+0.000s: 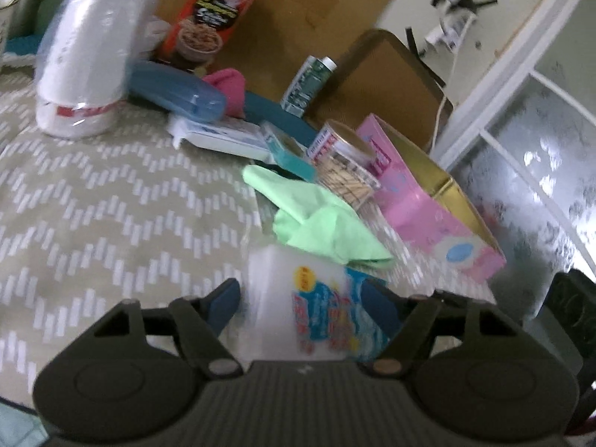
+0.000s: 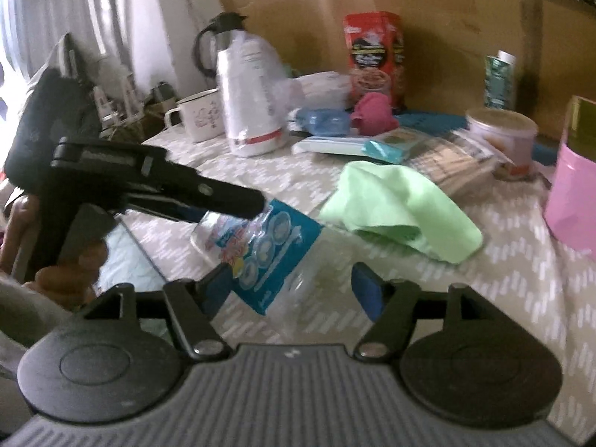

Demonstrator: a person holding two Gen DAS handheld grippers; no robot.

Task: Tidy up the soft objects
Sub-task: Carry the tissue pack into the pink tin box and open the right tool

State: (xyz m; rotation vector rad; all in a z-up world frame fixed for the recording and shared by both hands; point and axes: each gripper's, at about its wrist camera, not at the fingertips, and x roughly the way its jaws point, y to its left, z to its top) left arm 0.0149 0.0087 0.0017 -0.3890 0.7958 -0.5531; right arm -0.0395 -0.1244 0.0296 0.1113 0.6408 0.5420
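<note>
A clear-wrapped white sponge pack with a blue printed label sits between the blue pads of my left gripper, which is shut on it. In the right wrist view the left gripper comes in from the left in a person's hand and holds the sponge pack above the tablecloth. The pack's lower end hangs between the fingers of my right gripper, which is open. A crumpled green cloth lies just beyond the pack. A pink cloth lies further back.
A pink tissue box stands to the right, with a toothpick jar beside it. A wrapped stack of white cups, a red box, a mug and flat packets crowd the back. The table edge runs at the left.
</note>
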